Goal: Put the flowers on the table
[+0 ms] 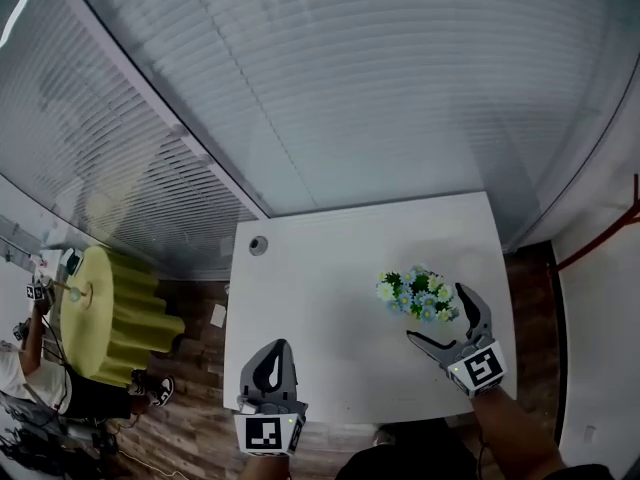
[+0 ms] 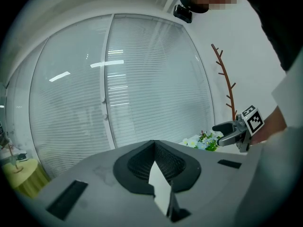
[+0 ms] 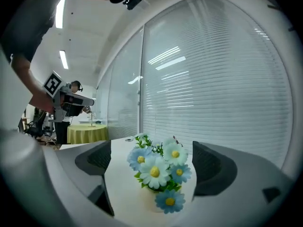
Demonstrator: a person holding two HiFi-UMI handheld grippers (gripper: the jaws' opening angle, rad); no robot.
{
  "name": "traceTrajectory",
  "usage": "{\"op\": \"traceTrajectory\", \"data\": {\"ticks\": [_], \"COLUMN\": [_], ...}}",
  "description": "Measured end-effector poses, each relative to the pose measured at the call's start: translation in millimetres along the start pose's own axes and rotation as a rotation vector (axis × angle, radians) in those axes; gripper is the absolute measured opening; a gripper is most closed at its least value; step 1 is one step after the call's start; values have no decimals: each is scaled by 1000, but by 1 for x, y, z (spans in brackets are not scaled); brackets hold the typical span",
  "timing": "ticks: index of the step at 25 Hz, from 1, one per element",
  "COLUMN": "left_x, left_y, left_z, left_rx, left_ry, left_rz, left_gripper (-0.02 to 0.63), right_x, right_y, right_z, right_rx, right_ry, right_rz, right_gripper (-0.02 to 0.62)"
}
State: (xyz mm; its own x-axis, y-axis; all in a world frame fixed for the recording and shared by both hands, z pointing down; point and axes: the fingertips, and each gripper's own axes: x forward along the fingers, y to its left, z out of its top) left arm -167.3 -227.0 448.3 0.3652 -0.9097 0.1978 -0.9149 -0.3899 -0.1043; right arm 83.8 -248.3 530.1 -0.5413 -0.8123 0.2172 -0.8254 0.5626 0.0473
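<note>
We see 1 bunch of flowers (image 1: 417, 294) standing on the desk (image 1: 330, 308), nr its right edge. 2 claws: right claw (image 1: 434, 311) has jaws wide apart w/ the flowers between, not touching. Left claw (image 1: 271, 348) has jaws together, empty, at the near edge. 1 small round disc (image 1: 258, 245) sits by the far-left corner.

White slatted blinds (image 1: 350, 88) fill the upper view. A round stand draped in yellow-green cloth (image 1: 115, 318) sits on the wooden floor (image 1: 195, 423), with a person (image 1: 30, 373) beside it. A small grey disc (image 1: 259, 245), perhaps a cap, lies well apart.
</note>
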Motion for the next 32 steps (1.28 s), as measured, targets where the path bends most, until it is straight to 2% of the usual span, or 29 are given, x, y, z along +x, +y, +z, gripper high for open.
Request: {"op": "traceTrajectory", "data": {"ticks": [6,15,19,21,22,23,24,28,32], "left_x": [-19,-52,-60,-63,-64,-66,-67,-72,-81], "left_y": [6,10,17,19,19,19,18,18,23], "left_z": [12,29,52,61,65,69,72,74,67], "left_rx": [-5,15,27,35,37,35,30,15,-12], "left_ry": [-24,-78,-129,-151,-160,-169,-177,-192,-186], "left_rz": [-4,-48,-56,-58,-58,-59,-60,-56,-37], "left_gripper": [5,5,5,5,5,5,5,5,5], "right_x": [-26,-71,-84,-93,-98,-103,-108,-120,-132], "right_y": [5,17,22,22,21,19,18,19,23], "right_z": [30,86,113,121,125,130,134,146,145], "right_rx": [-35,89,44,24,12,-3,-18,-29,26], "right_ry": [8,-81,-73,-67,-69,-73,-79,-111,-129], "right_rz": [-48,-82,-97,-119,-140,-163,-178,-185,-181], "right_gripper": [543,541,531,478,410,257,130,80,52]}}
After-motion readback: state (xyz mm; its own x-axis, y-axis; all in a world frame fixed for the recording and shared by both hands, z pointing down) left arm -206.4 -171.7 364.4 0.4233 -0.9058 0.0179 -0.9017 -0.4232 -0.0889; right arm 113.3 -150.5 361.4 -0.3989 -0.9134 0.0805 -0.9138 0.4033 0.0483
